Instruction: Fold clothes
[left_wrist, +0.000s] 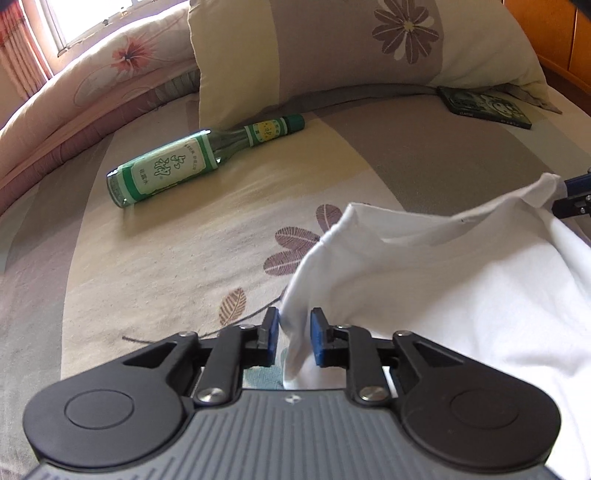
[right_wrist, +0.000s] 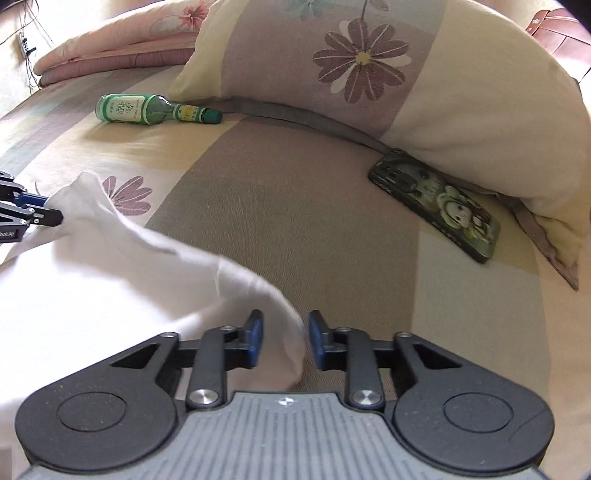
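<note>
Soft bed sheet (left_wrist: 166, 258) with cream and grey stripes and purple flowers lies under your tools. Your white cloth (left_wrist: 461, 295) is thin and smooth, bunched up in the middle of the bed, near the front edge. Your left gripper (left_wrist: 293, 338) has its blue pads (left_wrist: 317, 338) spread apart, with a floppy corner of the cloth between them. Your right gripper (right_wrist: 284, 339) is spread too, and the cloth edge hangs loose in its gap. A shiny green glass bottle (left_wrist: 177, 166) lies on its side by the puffy pillow (left_wrist: 332, 48). A flat phone (right_wrist: 439, 205) with a cartoon case sits under the pillow's edge.
</note>
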